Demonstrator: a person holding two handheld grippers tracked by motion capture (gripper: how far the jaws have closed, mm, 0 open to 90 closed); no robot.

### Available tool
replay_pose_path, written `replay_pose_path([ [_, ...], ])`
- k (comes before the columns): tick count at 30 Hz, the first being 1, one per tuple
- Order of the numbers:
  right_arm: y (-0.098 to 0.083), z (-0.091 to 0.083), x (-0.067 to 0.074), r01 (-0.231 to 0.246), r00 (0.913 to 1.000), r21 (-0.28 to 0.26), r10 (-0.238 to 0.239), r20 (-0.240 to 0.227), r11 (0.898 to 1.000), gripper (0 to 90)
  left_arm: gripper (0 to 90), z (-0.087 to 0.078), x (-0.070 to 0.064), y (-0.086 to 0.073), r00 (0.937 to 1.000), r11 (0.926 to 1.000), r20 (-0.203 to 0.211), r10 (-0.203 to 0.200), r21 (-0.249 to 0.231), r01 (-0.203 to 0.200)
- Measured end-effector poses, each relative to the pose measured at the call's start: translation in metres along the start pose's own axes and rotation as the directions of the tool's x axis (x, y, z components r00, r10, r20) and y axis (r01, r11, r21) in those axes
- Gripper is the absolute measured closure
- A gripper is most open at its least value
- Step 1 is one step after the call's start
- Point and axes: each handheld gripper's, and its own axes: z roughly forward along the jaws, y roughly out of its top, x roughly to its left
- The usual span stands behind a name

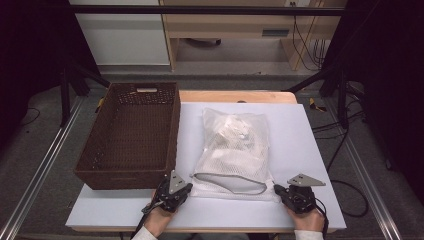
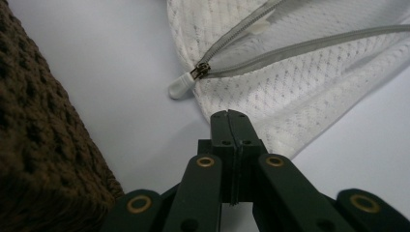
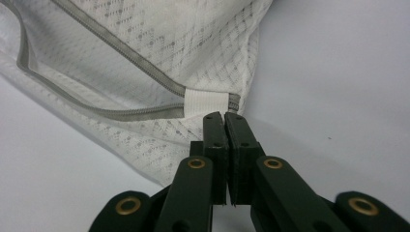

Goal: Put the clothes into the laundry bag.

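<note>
While pinched at both near corners, lies flat on the white table top [image 1: 310, 150]: a white mesh laundry bag [image 1: 235, 145], long axis running from the near edge toward the far edge, unzipped mouth facing the near edge, closed end pointing at the far edge. Sits about mid-table, just right of the brown woven basket [image 1: 132, 135], which fills the left side up to the far left corner.

Left gripper [image 1: 170, 192], at the bag's near left corner: jaws brought together on the mesh hem, just below the zipper pull [image 2: 186, 83] with its white tab. Right gripper [image 1: 295, 192], at the near right corner: jaws likewise clamped on the mesh edge, right under the white fabric tab [image 3: 205, 101] ending the grey zipper [image 3: 111, 50]. Grey zipper tape curving open between the two corners.
</note>
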Motion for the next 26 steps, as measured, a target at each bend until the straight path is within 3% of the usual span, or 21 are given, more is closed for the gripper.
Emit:
replay_pose_path([
  [2,-0.001,0.002,0.000,0.002,1.0000,-0.001,-0.002,0.000,1.000,84.1,89.1,-0.001,0.000,0.000,0.9996,0.9994,0.027,-0.011,-0.033,0.012],
  [4,-0.001,0.003,-0.002,0.008,0.9999,-0.031,-0.008,0.008,0.999,71.7,88.3,-0.005,-0.002,0.001,0.9995,0.9981,0.033,0.001,-0.061,0.001],
  [7,0.000,-0.003,-0.005,0.005,0.9997,-0.117,-0.003,0.023,0.993,50.9,74.4,-0.015,-0.006,0.002,0.9980,0.9960,0.062,0.013,-0.090,-0.007],
  [8,0.001,-0.005,-0.006,0.009,0.9994,-0.161,-0.004,0.035,0.987,43.7,71.5,-0.018,-0.007,0.002,0.9979,0.9957,0.061,0.021,-0.091,-0.016],
  [11,0.004,-0.010,-0.009,0.009,0.9985,-0.218,0.003,0.055,0.976,32.1,58.7,-0.025,-0.007,0.002,0.9973,0.9942,0.066,0.032,-0.104,-0.025],
  [18,0.009,-0.013,-0.016,-0.008,0.9949,-0.256,0.033,0.095,0.967,20.4,37.6,-0.040,0.004,-0.003,0.9977,0.9930,0.059,0.034,-0.115,-0.027],
  [23,0.010,-0.014,-0.019,-0.026,0.9942,-0.252,0.051,0.095,0.967,18.1,32.6,-0.049,0.013,-0.008,0.9965,0.9922,0.081,0.022,-0.124,-0.012],
  [26,0.010,-0.015,-0.021,-0.024,0.9941,-0.255,0.050,0.096,0.967,17.6,30.9,-0.053,0.015,-0.011,0.9947,0.9928,0.097,0.034,-0.118,-0.022],
])
